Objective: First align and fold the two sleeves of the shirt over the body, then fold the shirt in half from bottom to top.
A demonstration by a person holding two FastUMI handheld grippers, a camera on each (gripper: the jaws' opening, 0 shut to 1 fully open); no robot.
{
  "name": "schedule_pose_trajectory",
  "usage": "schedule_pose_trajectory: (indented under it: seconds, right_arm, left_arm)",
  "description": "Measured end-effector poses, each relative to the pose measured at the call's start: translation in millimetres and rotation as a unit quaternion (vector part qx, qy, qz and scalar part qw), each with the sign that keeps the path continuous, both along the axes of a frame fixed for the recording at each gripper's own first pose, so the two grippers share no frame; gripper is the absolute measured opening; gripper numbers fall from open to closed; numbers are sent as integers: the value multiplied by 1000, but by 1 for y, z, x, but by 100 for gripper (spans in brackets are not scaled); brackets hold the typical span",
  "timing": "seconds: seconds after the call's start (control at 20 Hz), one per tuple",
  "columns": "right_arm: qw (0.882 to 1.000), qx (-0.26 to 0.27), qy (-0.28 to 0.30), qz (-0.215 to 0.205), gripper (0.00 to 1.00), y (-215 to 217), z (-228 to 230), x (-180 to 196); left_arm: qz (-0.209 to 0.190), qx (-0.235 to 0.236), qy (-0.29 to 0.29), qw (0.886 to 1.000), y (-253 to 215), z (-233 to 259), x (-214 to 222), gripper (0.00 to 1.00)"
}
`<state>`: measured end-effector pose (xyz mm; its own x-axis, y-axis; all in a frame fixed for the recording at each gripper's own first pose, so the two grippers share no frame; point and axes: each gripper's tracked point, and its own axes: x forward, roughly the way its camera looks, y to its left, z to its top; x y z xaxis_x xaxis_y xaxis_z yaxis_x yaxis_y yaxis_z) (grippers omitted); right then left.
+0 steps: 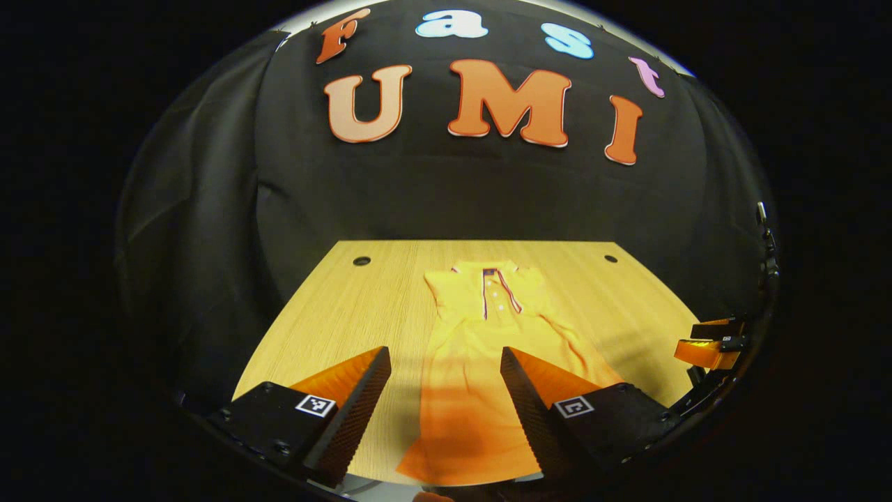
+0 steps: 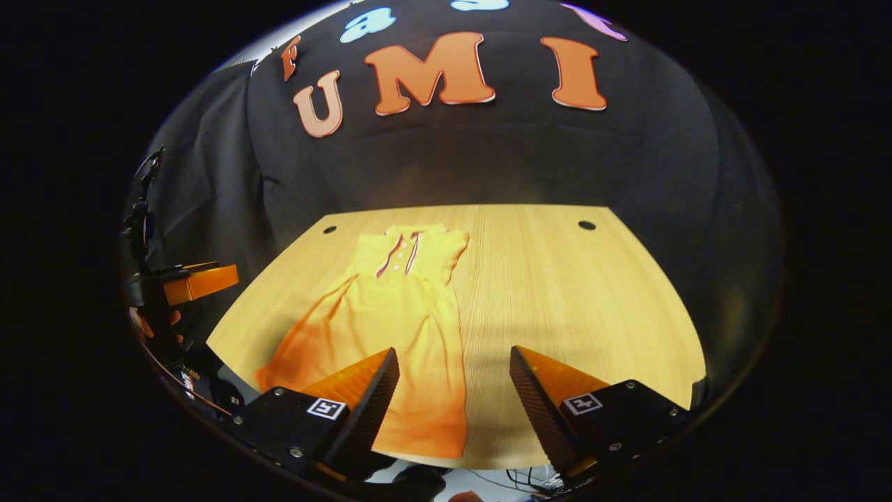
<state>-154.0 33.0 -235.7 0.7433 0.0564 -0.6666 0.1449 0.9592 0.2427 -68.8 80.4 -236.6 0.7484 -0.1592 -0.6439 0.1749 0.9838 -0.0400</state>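
On table (image 1: pixel 327 307): shirt (image 1: pixel 481 348) flat; no legible label; both claws agape.

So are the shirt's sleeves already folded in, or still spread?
Folded in: the shirt lies as a narrow strip on the table, no sleeves sticking out sideways.

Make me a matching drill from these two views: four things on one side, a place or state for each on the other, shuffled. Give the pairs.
Things:
1. shirt
2. collar
3. left claw
4. table

Places or states:
A. open, held above the shirt's near hem
B. light wood, a round hole near each far corner
C. lying flat, sleeves already folded in
D. at the shirt's far end, toward the wall

Pairs: 1-C, 2-D, 3-A, 4-B
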Motion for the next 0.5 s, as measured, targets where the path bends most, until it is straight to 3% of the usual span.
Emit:
schedule_pose_trajectory:
  seconds: [0.2, 0.4, 0.5]
  right_arm:
    - [998, 19, 59, 26, 98, 16, -39, -18]
    - [990, 58, 121, 37, 98, 41, -82, -29]
    - [986, 68, 149, 36, 98, 47, -95, -37]
  left_arm:
    - [5, 13, 90, 996, 11, -54, -35, 98]
    - [26, 0, 202, 979, 18, -100, -53, 99]
    - [32, 41, 213, 976, 18, -104, -57, 99]
